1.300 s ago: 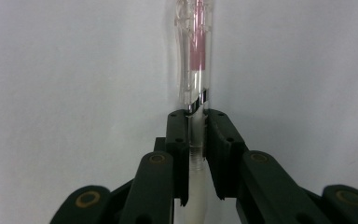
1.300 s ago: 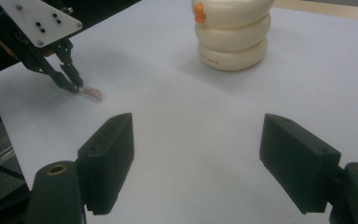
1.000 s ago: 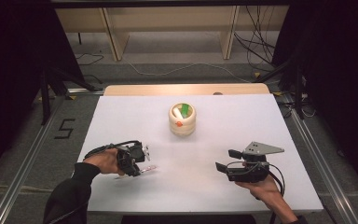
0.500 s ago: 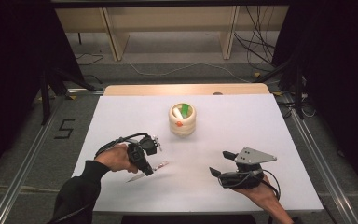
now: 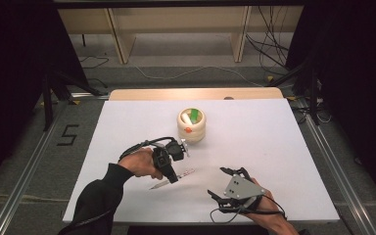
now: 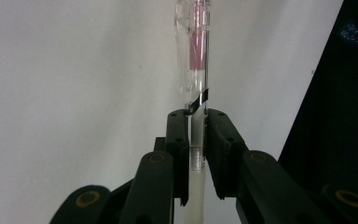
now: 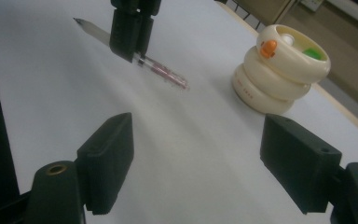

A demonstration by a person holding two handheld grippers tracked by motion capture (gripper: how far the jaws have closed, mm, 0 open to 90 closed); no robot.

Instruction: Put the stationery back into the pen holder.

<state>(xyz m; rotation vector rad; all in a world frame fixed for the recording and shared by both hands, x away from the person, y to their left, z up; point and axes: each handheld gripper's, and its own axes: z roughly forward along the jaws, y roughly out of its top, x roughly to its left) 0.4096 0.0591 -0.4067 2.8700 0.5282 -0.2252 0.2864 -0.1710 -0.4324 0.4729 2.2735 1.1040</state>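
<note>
Left gripper (image 5: 172, 172) jaws pinching a clear pen (image 6: 195, 70) mid-barrel, pen lying on the white table (image 5: 254, 137) right under the jaws. Right gripper (image 7: 196, 154) spread wide, nothing between the jaws, near the pen. Cream round holder (image 5: 192, 124) beyond the left gripper.

Clear pink-cored pen (image 6: 196, 70) flat on table, mid-barrel clamped.
</note>
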